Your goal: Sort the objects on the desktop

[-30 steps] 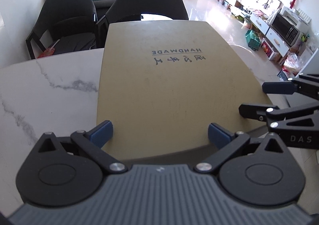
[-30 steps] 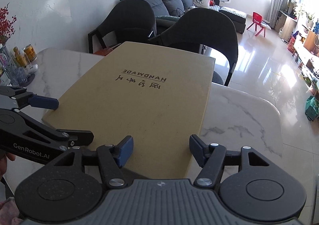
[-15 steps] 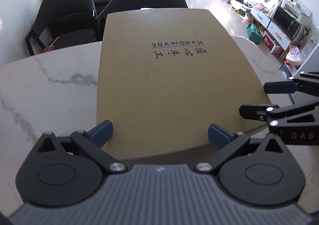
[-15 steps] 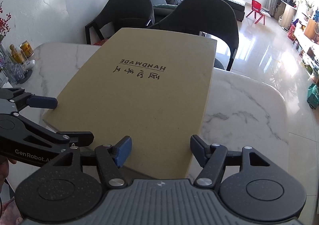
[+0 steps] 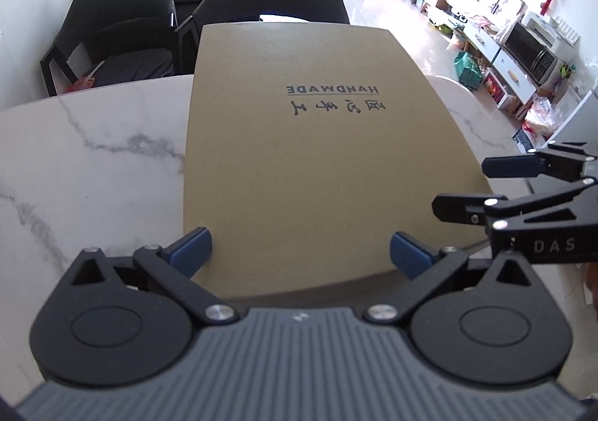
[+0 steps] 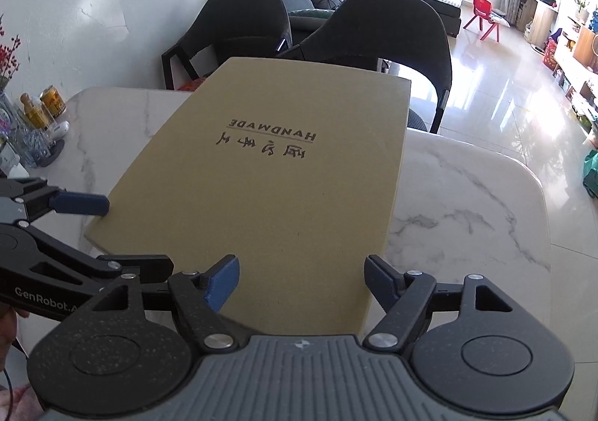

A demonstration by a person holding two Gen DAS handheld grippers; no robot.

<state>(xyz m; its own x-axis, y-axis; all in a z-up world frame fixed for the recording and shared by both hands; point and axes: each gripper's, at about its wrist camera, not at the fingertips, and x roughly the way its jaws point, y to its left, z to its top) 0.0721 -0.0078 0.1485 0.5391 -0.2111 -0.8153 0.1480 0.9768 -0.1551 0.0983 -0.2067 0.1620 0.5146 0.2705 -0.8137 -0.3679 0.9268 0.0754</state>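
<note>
Where it lies flat, tan board, inverted "HANDMADE" print, marble table

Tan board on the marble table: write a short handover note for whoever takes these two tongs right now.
Left tongs: open, poised over the near edge of the flat tan board printed HANDMADE, gripping nothing.
Right tongs: jaws opening, over the board's near right corner, holding nothing.
Things: the board lies flat on the white marble table, its far end past the table edge toward the two dark chairs. Cans and glassware stand at the table's far left.
Done: nothing visibly sorted.
Left: whether the board still needs moving cannot be told from here; no sorting spot is in view.
</note>
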